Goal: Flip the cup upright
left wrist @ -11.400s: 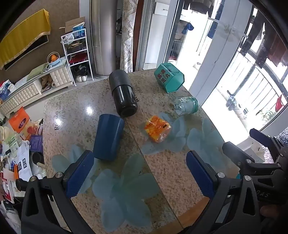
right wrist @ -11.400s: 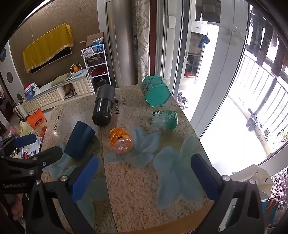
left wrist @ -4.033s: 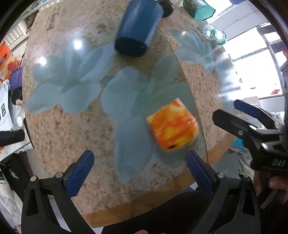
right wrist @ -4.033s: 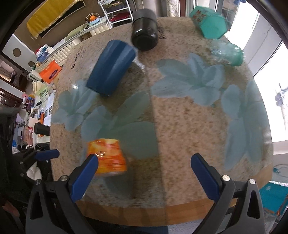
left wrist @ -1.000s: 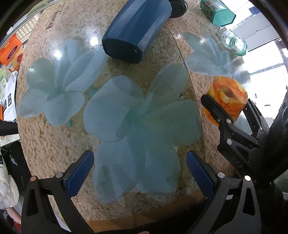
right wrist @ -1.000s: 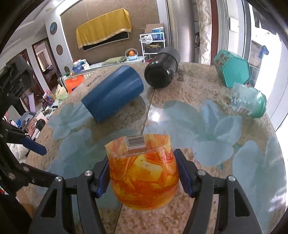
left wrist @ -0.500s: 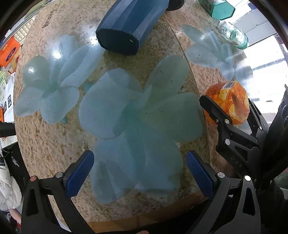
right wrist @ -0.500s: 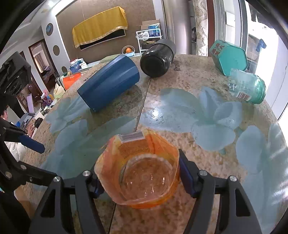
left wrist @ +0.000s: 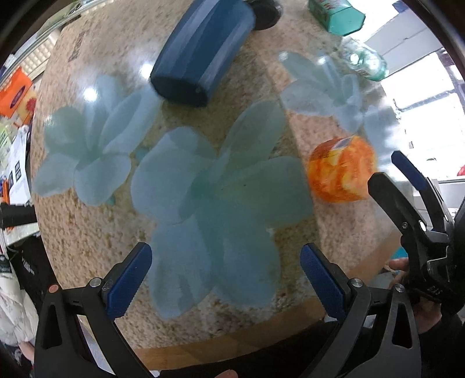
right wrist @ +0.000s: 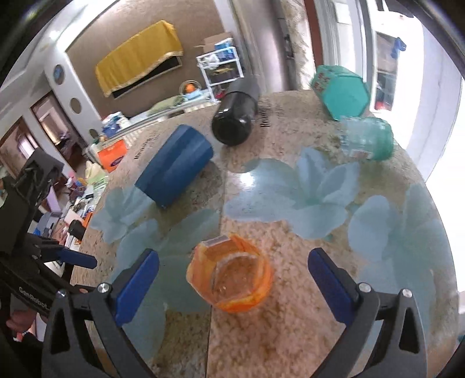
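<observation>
Left wrist cam: above surface (left wrist: 87, 232) near edge, facing steeply down, close. Right wrist cam: shallower tilt, room behind visible. Shared: orange cup (left wrist: 340, 171) (right wrist: 232, 276), blue tumbler (left wrist: 200, 52) (right wrist: 174, 165), teal hexagonal tin (left wrist: 337, 14) (right wrist: 340, 90).

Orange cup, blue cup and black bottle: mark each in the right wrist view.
orange cup (right wrist: 232, 279), right wrist view, open mouth facing up
blue cup (right wrist: 174, 165), right wrist view, side wall
black bottle (right wrist: 232, 125), right wrist view, round end facing the camera
</observation>
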### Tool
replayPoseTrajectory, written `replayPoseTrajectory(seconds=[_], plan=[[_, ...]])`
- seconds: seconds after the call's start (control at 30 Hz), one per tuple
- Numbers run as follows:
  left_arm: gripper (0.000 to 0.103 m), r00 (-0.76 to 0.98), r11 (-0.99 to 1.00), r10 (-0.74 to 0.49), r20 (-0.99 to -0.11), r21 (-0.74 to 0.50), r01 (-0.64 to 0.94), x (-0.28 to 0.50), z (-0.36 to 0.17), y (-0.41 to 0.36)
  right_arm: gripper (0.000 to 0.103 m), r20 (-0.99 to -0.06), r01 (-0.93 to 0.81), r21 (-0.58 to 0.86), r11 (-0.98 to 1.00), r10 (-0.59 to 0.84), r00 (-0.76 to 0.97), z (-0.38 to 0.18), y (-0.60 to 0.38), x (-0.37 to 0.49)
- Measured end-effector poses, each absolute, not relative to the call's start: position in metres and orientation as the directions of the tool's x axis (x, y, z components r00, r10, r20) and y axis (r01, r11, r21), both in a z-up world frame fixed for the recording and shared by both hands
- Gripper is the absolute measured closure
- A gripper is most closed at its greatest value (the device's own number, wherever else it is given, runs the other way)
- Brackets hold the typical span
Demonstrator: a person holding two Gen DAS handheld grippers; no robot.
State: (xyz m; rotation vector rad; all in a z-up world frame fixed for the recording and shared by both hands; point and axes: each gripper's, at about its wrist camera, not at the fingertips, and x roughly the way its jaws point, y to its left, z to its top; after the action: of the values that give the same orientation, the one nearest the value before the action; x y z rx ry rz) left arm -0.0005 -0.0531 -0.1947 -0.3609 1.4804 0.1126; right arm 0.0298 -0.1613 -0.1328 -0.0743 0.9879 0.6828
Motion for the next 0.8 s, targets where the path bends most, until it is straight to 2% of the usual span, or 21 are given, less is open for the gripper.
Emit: replayPoseTrajectory(seconds=[0.23,0.43,0.8], plan=[[0.000,0.193,0.967,-0.103,-0.976,-0.143,-0.211,0.014,-0.149,-0.061,0.000,-0.833,-0.453,0.191,0.871,0.387,0.394,-0.096,-0.175,0.027],[0.000,0.262,0.982,-0.113,-0.958,-0.148,-0.115,0.025,-0.116,-0.071,0.000,-0.889,-0.339,0.130,0.932,0.260,0.376,-0.070,-0.175,0.021],[0.000,0.348,0.989,-0.141,-0.927,-0.149,0.004,0.013,-0.086,-0.086,0.000,-0.908,-0.212,0.053,0.976,0.135,0.397,-0.039,-0.181,-0.013]])
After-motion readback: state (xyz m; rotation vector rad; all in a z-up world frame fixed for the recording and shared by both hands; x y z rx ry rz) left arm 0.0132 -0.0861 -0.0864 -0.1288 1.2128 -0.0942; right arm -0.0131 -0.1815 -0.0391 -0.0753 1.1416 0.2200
